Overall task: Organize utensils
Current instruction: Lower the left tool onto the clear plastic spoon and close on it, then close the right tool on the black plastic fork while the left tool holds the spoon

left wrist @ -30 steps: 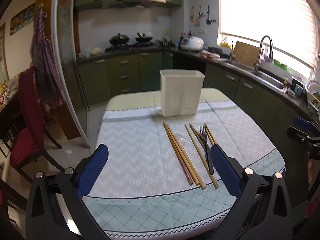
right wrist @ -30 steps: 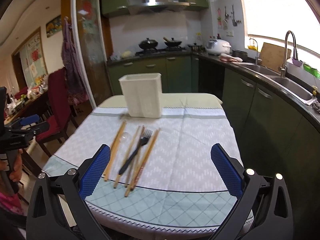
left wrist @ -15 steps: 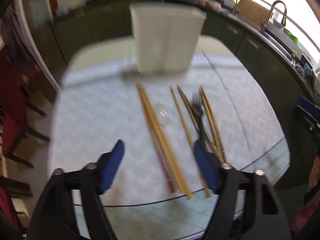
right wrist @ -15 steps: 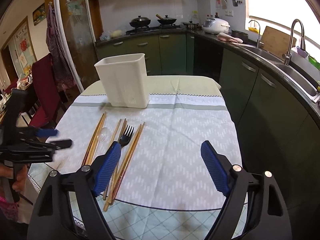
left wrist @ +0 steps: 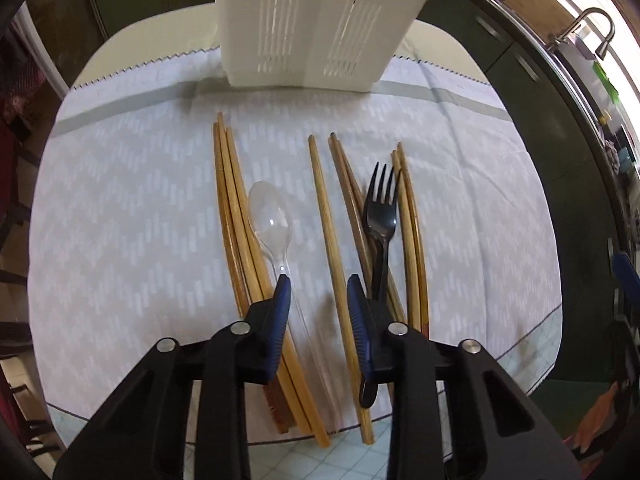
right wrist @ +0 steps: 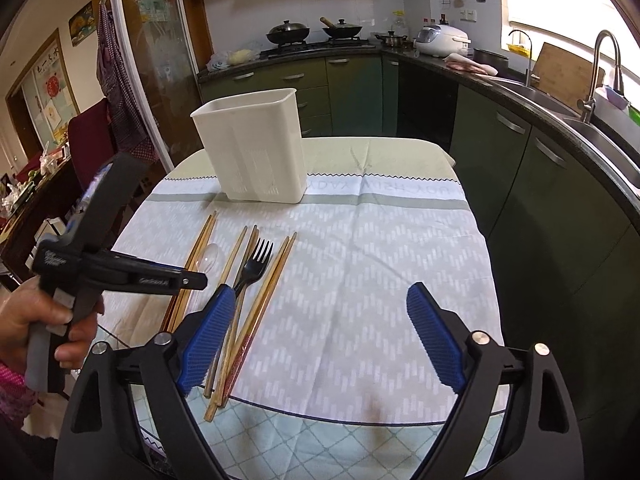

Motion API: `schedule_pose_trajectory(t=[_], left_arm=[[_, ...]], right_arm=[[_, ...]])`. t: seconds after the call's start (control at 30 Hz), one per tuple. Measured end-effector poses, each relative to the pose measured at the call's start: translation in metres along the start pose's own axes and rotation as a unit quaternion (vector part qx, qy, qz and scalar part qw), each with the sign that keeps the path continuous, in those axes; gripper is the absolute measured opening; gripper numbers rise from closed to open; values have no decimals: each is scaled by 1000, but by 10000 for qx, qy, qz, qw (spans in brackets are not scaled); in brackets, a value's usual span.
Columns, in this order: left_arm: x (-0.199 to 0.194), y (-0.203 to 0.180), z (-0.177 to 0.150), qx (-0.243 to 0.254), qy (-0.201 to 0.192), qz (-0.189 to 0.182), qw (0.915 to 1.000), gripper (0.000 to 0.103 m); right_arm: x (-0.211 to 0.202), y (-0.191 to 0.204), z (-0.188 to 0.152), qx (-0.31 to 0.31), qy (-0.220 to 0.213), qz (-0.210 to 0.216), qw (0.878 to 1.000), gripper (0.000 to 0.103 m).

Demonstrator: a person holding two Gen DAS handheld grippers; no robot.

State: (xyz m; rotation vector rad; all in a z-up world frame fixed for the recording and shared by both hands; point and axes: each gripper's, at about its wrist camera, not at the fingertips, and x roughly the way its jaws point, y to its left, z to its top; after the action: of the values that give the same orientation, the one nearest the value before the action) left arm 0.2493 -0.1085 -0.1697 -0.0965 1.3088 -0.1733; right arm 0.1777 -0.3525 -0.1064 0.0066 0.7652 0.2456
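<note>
Left wrist: left tongs point(left wrist: 316, 292) closing around clear spoon point(left wrist: 270, 220) handle; right tongs point(right wrist: 320, 300) apart.

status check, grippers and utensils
Left gripper closing around clear plastic spoon handle and one wooden chopstick, not yet clamped. Right gripper open, empty. White slotted holder path clear.
</note>
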Motion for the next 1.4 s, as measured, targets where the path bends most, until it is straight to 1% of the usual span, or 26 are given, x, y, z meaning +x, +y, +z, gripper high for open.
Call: schedule_pose_trajectory(t=[0.07,0.13,0.33,0.43,0.53,0.6,0.63,0.73,0.77,0.83,0.9,0.93,0.97,1.07,1.1,1.17,1.2,1.27,1.33,1.4], left_arm=[[5,2,2,-59,34,64,10000,25],[10,5,4,-153,89,148,9997,25],[18,8,11,-216,124,311,9992,25],[27,3,17,-214,223,397,9987,24],[33,-7,20,-135,190,492,9985,24],[37,-9,24,-125,163,505,9985,12],[40,-9,27,-175,161,447,9987,9],[39,-7,30,-189,150,344,9991,8],[37,-4,30,-195,96,287,9994,8],[27,0,31,-196,-89,148,9997,8],[15,5,29,-171,-287,102,9994,8],[9,5,30,-166,-373,51,9992,8],[4,7,30,-161,-430,9,9989,8],[-14,7,26,-86,-677,-10,9977,8],[-19,9,25,-74,-749,-12,9972,8],[-27,11,20,-59,-846,-2,9964,8],[-31,13,17,-52,-894,7,9960,8],[-36,19,18,-65,-963,-32,9953,8],[-38,25,13,-58,-990,-77,9950,8],[-43,29,10,-54,-1031,-126,9946,8]], right_arm=[[0,-1,0,-19,-24,23,10000,89],[-1,-2,0,-43,-48,30,10000,89],[0,-6,-2,-21,-65,56,10000,89],[2,-8,-3,4,-51,76,10000,89],[3,-9,-4,18,-35,93,9999,89],[5,-9,-3,21,-4,111,9999,89],[7,-8,-1,48,45,160,9999,89],[20,-5,4,152,352,536,9978,89],[29,-2,8,173,548,737,9956,89],[45,6,14,217,864,960,9914,89],[62,17,20,250,1211,1172,9854,89],[74,22,23,319,1432,1223,9816,89],[85,26,25,444,1657,1187,9780,89],[109,36,32,758,2041,1165,9690,89],[114,41,34,750,2122,1088,9682,87],[122,52,36,673,2285,900,9670,62],[125,57,36,639,2344,856,9663,57],[133,68,37,590,2548,839,9615,44],[141,74,36,629,2744,841,9559,43],[153,75,36,569,2843,631,9549,41]])
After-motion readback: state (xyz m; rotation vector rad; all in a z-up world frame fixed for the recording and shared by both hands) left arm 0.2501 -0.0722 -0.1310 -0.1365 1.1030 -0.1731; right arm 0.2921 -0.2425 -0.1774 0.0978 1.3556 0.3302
